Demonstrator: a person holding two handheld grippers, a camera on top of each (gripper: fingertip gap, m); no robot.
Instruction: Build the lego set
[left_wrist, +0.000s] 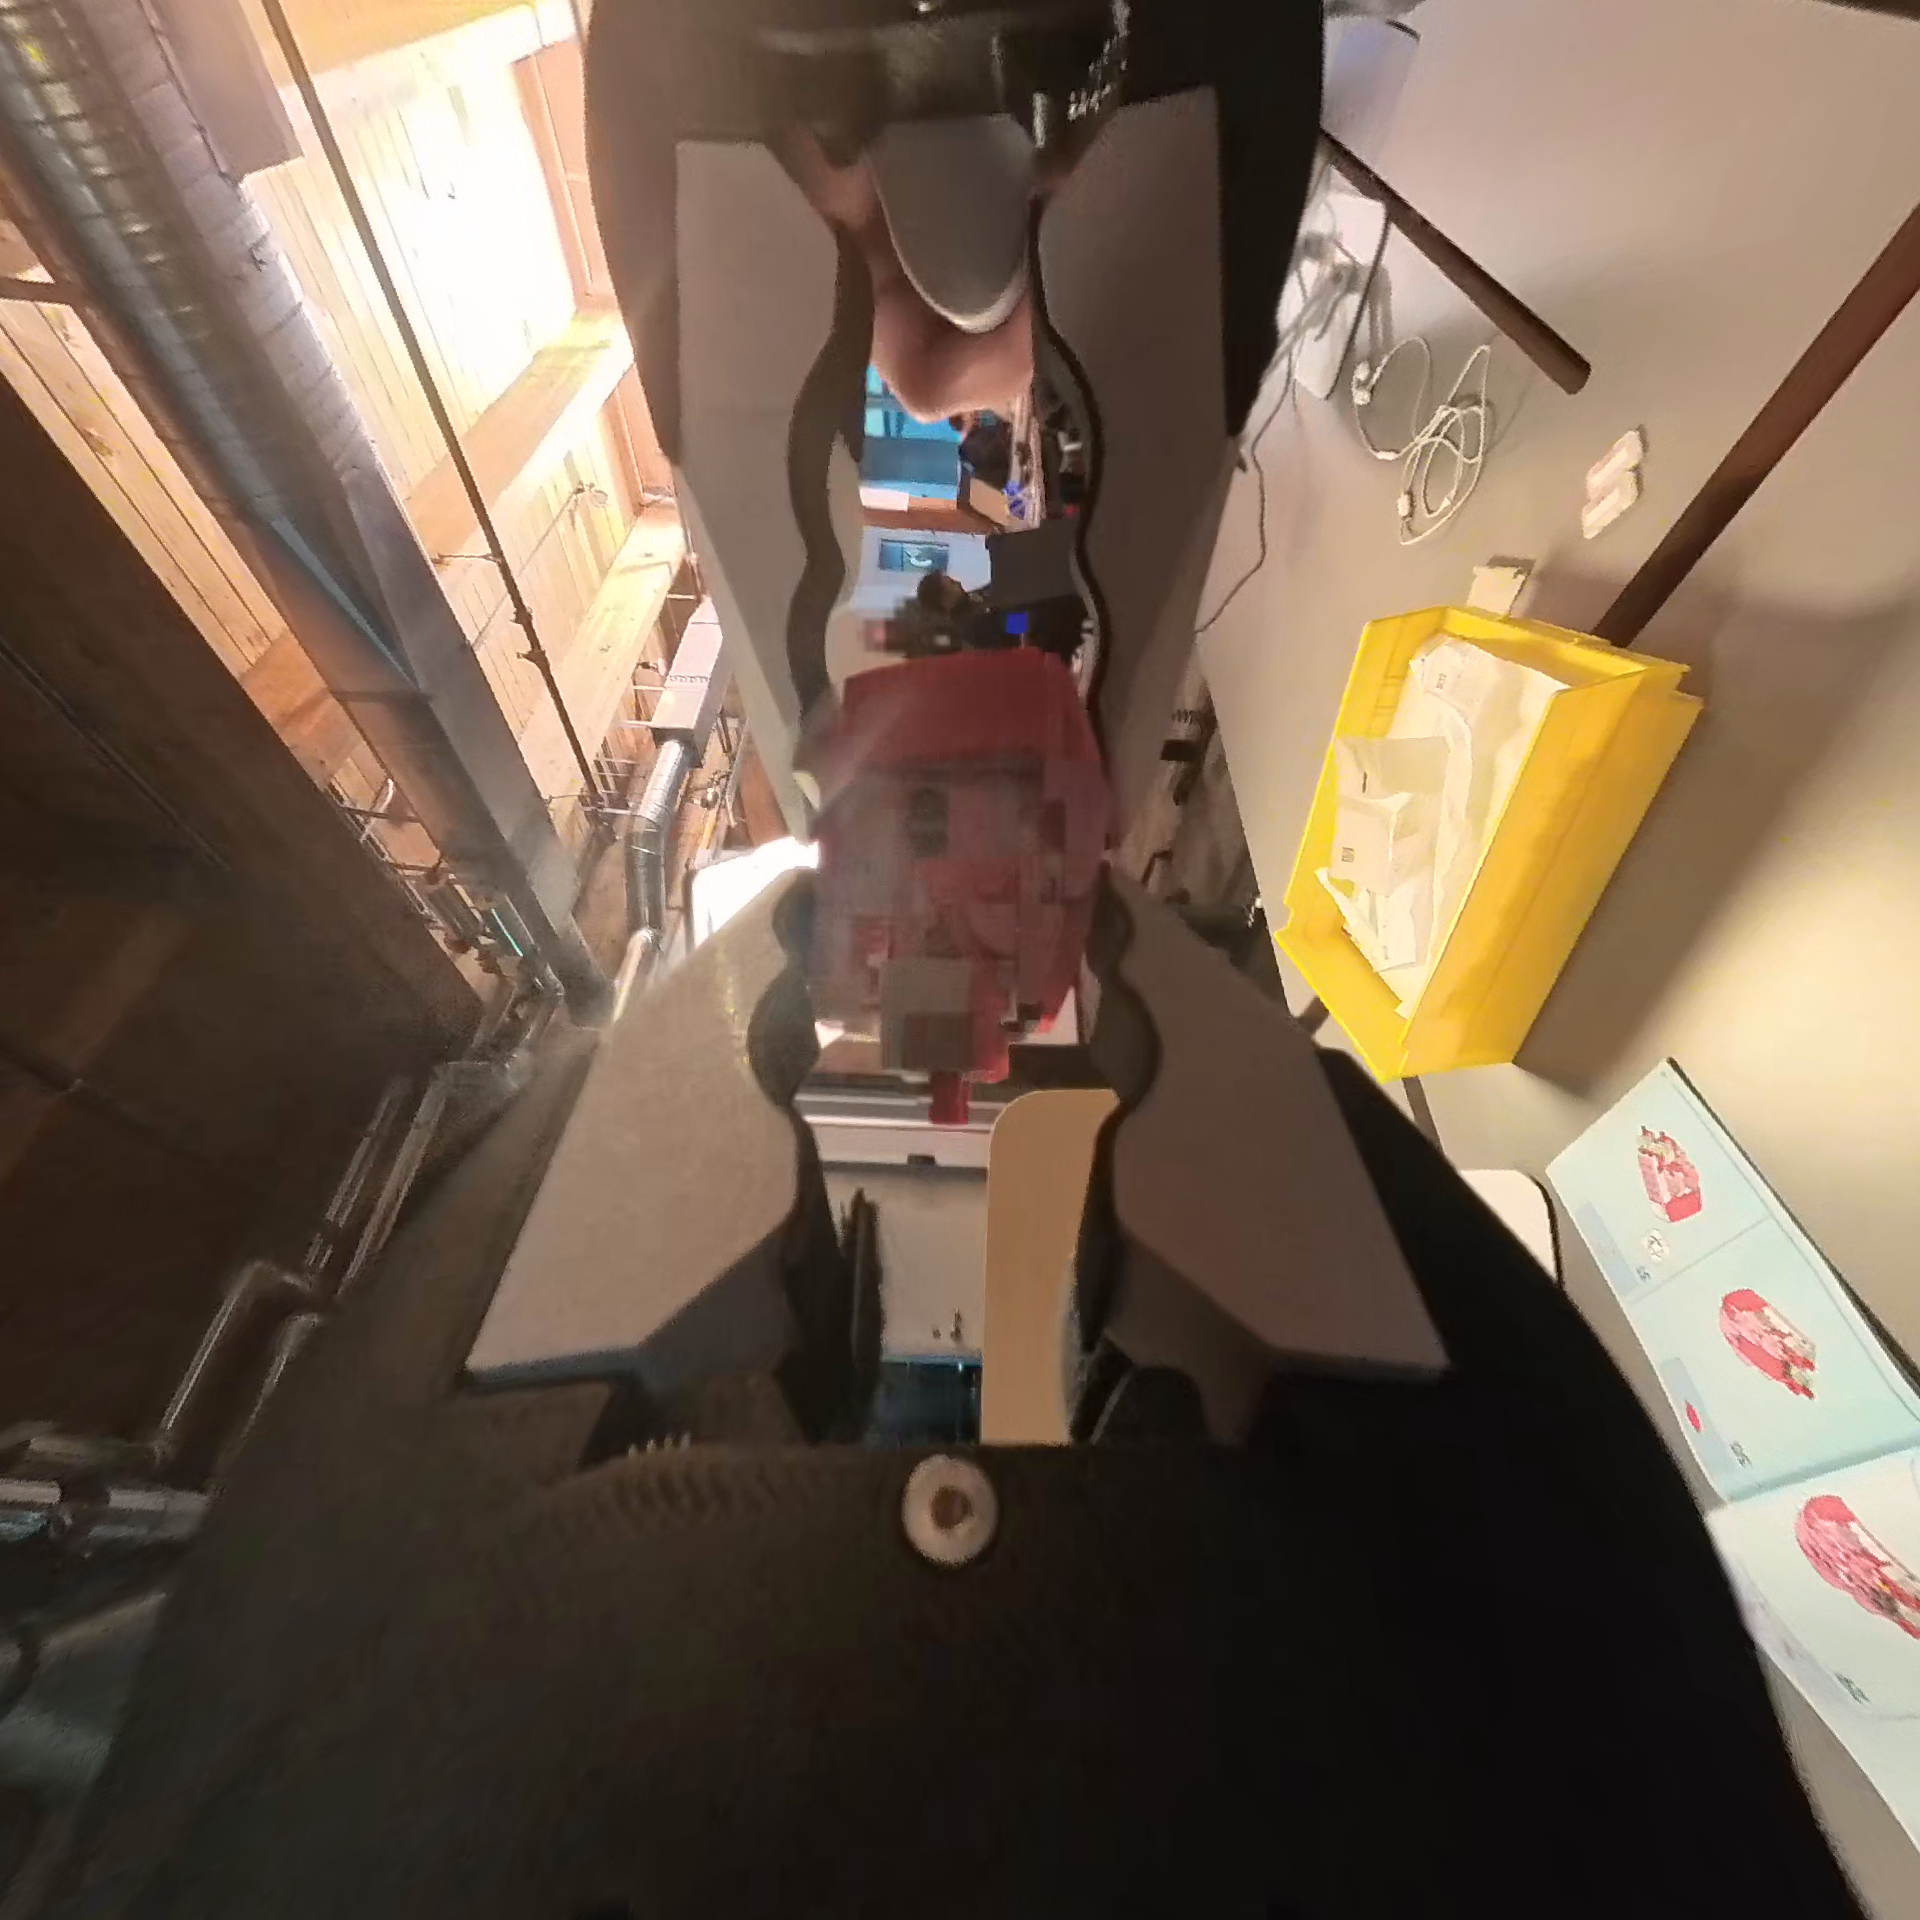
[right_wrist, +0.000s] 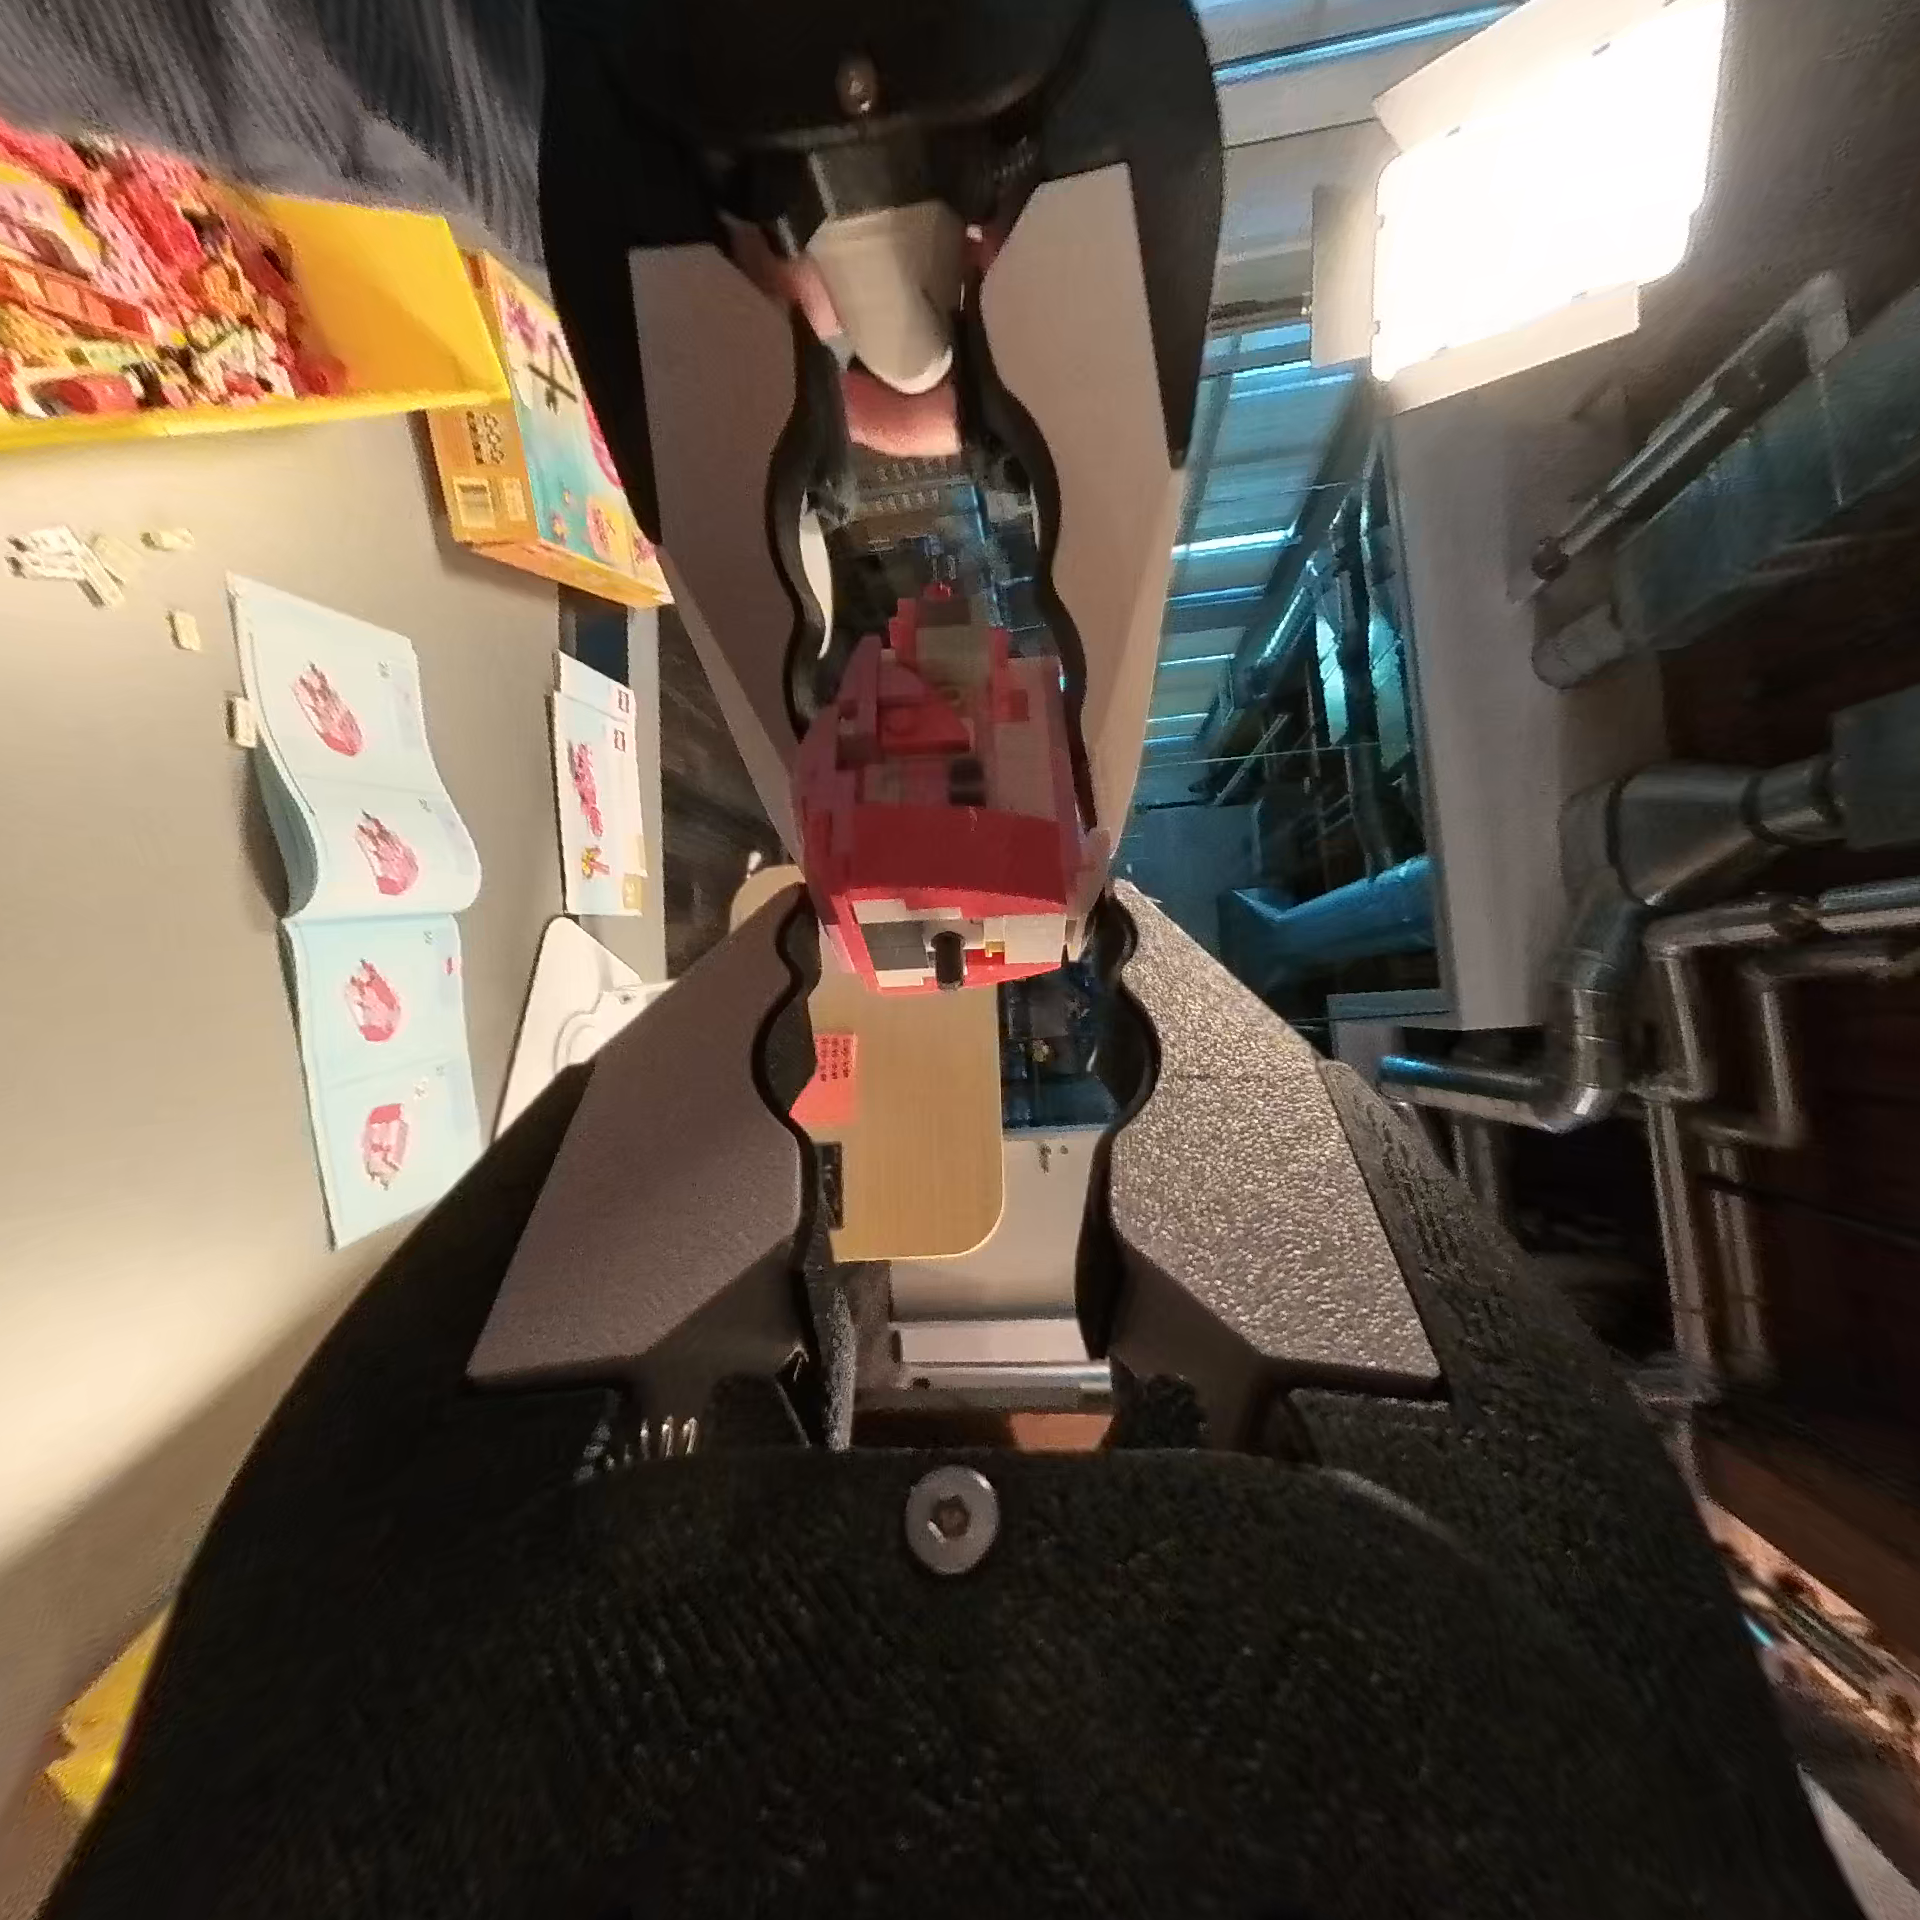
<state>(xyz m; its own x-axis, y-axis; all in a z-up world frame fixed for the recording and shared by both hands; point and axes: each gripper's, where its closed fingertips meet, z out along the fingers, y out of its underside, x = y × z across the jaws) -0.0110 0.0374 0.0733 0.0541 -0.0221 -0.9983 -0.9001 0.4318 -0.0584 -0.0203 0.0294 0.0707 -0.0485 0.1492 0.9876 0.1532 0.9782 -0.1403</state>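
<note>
In my left wrist view, the left gripper (left_wrist: 951, 935) has its fingers partly closed on a red brick model (left_wrist: 951, 821). The model is blurred there, so pad contact is only probable. It hangs well left of the yellow bin (left_wrist: 1558, 831).

In my right wrist view, the right gripper (right_wrist: 956, 935) clamps the same model's near end. If I pull unevenly, it could split apart.

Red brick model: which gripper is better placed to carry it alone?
Left, probably. The red brick model sits well inside the jaws of the left gripper, flanked on both sides; the right gripper reaches only its end, contact unclear.
</note>
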